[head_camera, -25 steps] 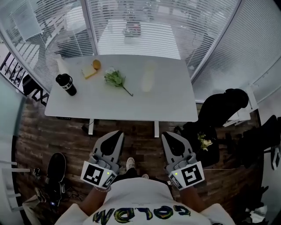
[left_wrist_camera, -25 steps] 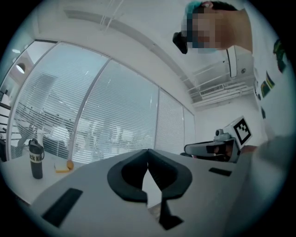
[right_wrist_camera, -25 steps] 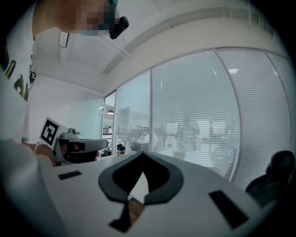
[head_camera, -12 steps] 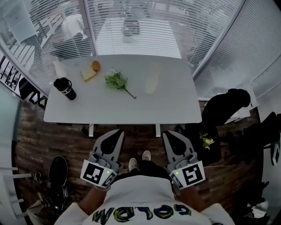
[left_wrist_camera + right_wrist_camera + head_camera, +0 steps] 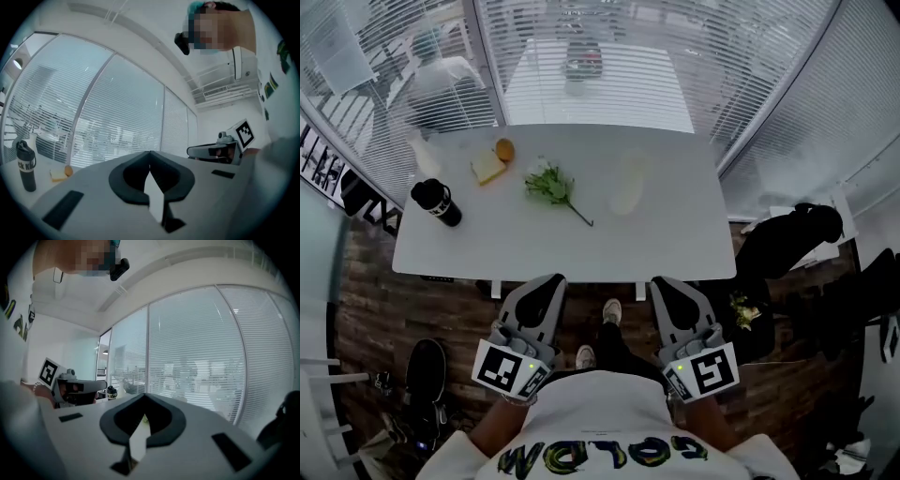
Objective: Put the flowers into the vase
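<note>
Slatted white blinds (image 5: pixel 591 66) are hanging behind tall glass walls, far ahead of both tools. Dark wood-plank floor (image 5: pixel 366 291) is running beneath them. A smooth white rectangular tabletop (image 5: pixel 675 244) is lying just ahead of the tool tips, its near edge crossing in front of them. A black chair (image 5: pixel 787 244) is sitting off to the outer side of the right tool.

The person is holding the left tool (image 5: pixel 551 281) and the right tool (image 5: pixel 666 283) side by side and apart, both pointing level toward the tabletop. Each is a broad grey wedge with a black curved inner lining and a marker cube at the rear. In each gripper view the two jaws are meeting at the tip with nothing between them, so both tools are closed and empty.

The vase (image 5: pixel 628 183), a pale, frosted, elongated shape, is on the tabletop ahead of the right tool and slightly inward of it; whether it is standing or lying cannot be told. The flowers (image 5: pixel 551 183), a small leafy green bunch with whitish blooms and a thin dark stem, are lying flat ahead of the left tool, near the vase but not touching it.

Further out beyond the left tool's outer side, a black cylindrical bottle (image 5: pixel 437 202) is standing upright. A pale yellow slab (image 5: pixel 487 169) and a small round orange fruit (image 5: pixel 504 150) are resting just beside each other, beyond the flowers.
</note>
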Demonstrator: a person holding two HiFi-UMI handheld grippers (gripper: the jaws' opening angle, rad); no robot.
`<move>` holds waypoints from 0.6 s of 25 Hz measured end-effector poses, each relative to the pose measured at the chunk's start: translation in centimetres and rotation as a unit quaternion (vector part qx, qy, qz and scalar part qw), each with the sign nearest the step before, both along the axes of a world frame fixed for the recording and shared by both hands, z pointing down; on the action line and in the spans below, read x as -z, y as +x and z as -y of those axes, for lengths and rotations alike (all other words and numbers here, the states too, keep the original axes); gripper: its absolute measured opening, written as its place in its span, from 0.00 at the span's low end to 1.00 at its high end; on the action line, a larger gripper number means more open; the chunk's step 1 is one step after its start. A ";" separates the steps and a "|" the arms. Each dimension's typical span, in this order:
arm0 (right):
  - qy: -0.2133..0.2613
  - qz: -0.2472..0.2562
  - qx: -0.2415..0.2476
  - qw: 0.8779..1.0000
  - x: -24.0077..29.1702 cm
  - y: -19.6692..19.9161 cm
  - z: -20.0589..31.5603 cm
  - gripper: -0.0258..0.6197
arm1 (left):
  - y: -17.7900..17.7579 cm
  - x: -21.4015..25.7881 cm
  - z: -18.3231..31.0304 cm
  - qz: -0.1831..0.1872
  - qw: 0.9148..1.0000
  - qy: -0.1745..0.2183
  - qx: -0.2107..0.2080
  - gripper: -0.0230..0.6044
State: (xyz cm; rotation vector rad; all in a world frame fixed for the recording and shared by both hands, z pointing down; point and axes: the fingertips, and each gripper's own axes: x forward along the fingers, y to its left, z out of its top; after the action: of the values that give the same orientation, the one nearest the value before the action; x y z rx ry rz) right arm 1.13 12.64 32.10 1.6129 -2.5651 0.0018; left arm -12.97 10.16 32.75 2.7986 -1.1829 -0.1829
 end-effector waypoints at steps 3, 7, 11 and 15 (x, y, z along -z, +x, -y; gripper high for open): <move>-0.001 0.001 0.000 1.000 0.0 1.1 2.2 0.05 | 1.1 0.1 2.2 0.001 1.000 0.001 0.000 0.06; -0.004 0.006 0.000 1.000 -0.5 2.9 5.7 0.05 | 3.0 -0.1 5.7 0.003 1.000 -0.002 0.000 0.06; -0.004 0.008 0.001 1.000 -0.9 5.6 9.7 0.05 | 5.6 -0.5 9.6 0.005 1.000 -0.003 0.001 0.06; -0.005 0.014 0.004 1.000 -1.0 8.7 13.2 0.05 | 8.7 -0.4 13.1 0.010 1.000 -0.004 0.003 0.06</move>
State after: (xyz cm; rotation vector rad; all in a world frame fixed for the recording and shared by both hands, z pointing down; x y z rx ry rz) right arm 9.79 -0.61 33.07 1.6090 -2.5875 0.0370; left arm -4.29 -2.94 33.15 2.7981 -1.1928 -0.1498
